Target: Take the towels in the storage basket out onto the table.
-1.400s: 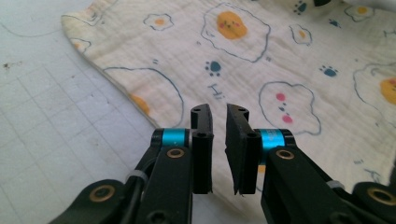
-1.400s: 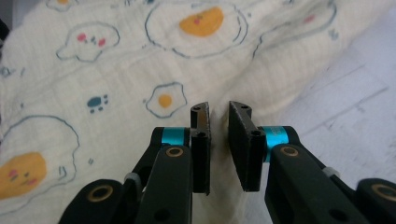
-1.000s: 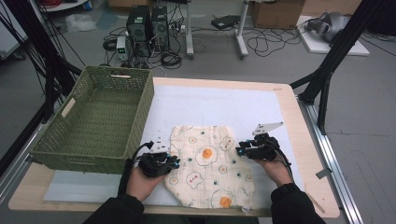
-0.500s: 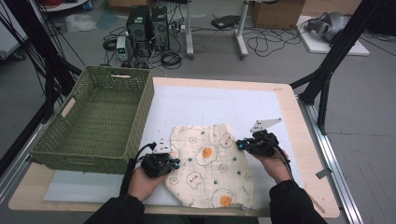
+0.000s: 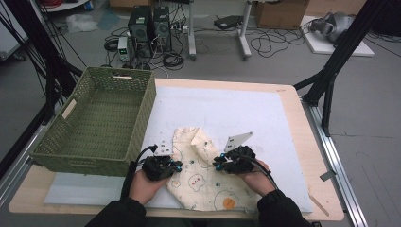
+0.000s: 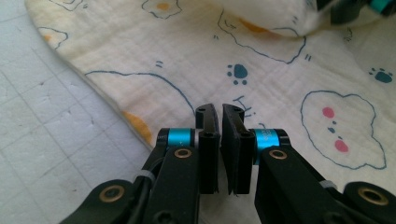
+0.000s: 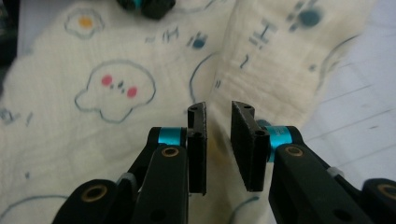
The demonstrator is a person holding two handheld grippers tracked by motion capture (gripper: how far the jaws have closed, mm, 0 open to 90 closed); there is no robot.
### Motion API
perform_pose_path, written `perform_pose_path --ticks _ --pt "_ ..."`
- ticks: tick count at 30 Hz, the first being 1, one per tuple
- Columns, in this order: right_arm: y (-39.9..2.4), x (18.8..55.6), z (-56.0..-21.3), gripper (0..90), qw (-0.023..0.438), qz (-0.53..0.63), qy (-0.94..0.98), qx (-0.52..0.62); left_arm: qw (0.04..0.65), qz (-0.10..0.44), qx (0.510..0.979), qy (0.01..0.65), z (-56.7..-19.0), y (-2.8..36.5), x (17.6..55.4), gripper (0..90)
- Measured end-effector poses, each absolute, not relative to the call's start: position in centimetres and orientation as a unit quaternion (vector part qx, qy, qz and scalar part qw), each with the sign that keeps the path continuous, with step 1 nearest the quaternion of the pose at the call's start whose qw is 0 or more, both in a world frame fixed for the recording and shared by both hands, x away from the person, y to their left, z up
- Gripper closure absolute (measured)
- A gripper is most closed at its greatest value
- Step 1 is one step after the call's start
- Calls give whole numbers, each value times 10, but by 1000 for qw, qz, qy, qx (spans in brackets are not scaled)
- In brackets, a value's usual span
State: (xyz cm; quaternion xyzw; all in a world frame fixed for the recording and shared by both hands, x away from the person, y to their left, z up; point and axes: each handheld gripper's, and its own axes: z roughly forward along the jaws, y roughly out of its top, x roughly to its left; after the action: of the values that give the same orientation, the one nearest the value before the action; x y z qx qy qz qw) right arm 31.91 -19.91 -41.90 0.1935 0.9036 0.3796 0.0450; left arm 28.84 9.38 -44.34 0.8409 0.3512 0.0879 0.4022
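1. Near the table's point(image 5: 288, 92) front edge lies the half-folded cloth point(image 5: 203, 182). The right gripper point(image 5: 218, 165), jaws just opened around the fold, may let the flap spring back.
2. The left gripper point(image 5: 177, 166), just eased yet almost clenched on nothing, could snag the hem.

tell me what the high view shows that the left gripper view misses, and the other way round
High view alone: the green basket left of the cloth, the wooden table, both hands, and the cloth's right part folded over toward the middle.

Left gripper view alone: the left tool close up, jaws nearly together with a thin gap, and a pink-cheeked cloud print.

Both: the cream printed cloth lying on the white mat, with the right tool over it.
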Motion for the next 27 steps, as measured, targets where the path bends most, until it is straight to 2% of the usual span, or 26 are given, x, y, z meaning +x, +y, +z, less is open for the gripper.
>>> perform_pose_path --ticks 5,9,13,18,22,24,27 --pt "-206 329 -418 727 60 383 896 216 405 85 839 353 -444 94 289 836" --pt "-199 339 -425 692 54 376 895 233 405 85 839 353 -444 94 289 834" --pt "-196 347 -431 699 41 374 894 243 407 83 839 353 -444 94 290 831" --pt "-199 349 -419 699 61 387 887 246 408 81 838 353 -444 94 290 824" --pt "-195 357 -422 694 72 368 892 254 407 82 839 352 -444 94 290 824" --pt "-191 360 -429 721 69 351 898 256 407 82 839 352 -444 94 290 824" --pt "-187 362 -433 853 64 346 902 249 407 83 839 351 -445 94 290 828"
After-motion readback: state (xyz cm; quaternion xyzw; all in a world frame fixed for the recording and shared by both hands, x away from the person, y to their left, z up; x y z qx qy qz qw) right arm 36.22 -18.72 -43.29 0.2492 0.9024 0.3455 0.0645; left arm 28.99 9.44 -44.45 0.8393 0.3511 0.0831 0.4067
